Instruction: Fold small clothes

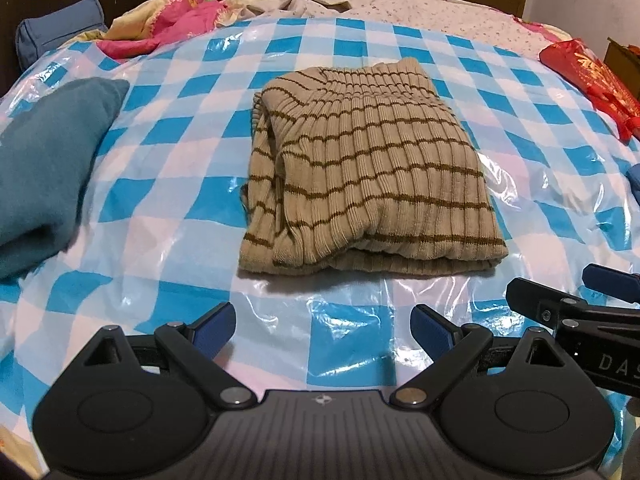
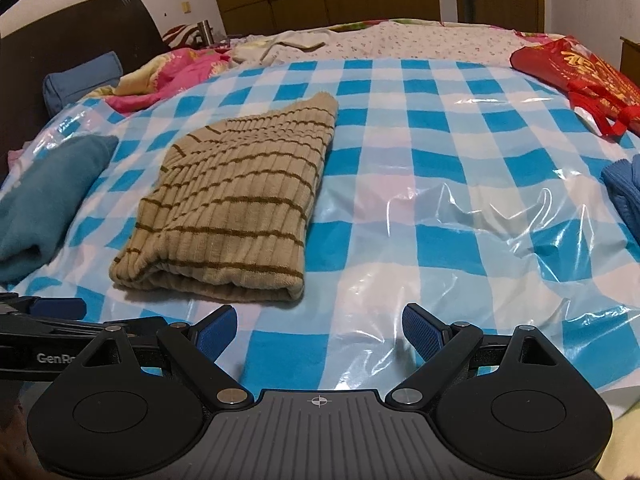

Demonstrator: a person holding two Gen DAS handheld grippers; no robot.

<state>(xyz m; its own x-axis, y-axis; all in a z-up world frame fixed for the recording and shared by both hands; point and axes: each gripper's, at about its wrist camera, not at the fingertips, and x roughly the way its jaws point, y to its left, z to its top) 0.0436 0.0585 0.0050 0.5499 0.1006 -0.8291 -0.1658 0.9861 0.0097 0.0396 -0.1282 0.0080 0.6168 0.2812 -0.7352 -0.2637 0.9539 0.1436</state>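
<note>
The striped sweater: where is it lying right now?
The striped sweater lies folded mid-sheet on the checked sheet, centre in the left wrist view, right of the teal garment.

The folded sweater (image 1: 360,168) is lying on the plastic sheet (image 1: 168,216) in the middle of the bed, with the folded towel (image 1: 44,168) sitting to its left. The bag (image 2: 580,76) is lying far right, behind the knit garment (image 2: 624,188), and the crumpled quilt (image 1: 168,20) is lying behind the sheet, left.
</note>
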